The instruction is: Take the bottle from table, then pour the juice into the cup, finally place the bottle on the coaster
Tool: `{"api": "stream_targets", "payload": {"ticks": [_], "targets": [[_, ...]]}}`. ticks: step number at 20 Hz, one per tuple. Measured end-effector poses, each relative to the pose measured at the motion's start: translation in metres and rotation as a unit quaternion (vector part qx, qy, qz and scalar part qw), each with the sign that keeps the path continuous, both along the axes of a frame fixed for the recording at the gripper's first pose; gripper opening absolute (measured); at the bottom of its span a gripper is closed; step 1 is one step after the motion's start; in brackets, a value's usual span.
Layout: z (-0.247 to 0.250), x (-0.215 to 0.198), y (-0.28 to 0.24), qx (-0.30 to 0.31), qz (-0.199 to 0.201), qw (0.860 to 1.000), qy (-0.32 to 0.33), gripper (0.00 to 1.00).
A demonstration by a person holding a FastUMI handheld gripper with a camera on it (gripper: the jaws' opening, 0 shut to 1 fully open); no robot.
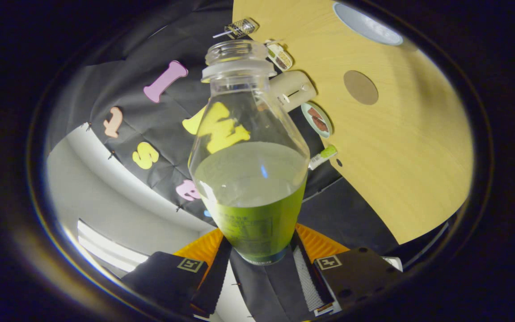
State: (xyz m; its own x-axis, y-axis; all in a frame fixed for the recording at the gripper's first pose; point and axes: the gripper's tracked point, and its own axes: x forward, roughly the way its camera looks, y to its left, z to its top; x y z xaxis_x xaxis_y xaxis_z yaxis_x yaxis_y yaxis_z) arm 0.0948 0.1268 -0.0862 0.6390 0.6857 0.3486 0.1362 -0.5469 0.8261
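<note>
Clamping both fingers of gripper [257,250] on base of open bottle [251,147] at frame centre — green juice [257,214] in lower half, neck tilted toward upper frame. Beyond, right: wooden table [409,170], brown coaster [360,87], cup [367,24] at upper right — small clutter along table's edge.

Bottle [253,179] label print illegible
</note>
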Motion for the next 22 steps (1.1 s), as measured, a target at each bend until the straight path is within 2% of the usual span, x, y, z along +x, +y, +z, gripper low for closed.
{"api": "stream_targets", "payload": {"ticks": [16,22], "targets": [[0.005,-0.002,-0.005,0.013,-0.006,1.000,-0.004,0.76],[-0.010,-0.009,0.018,-0.101,0.022,0.994,-0.019,0.76]]}}
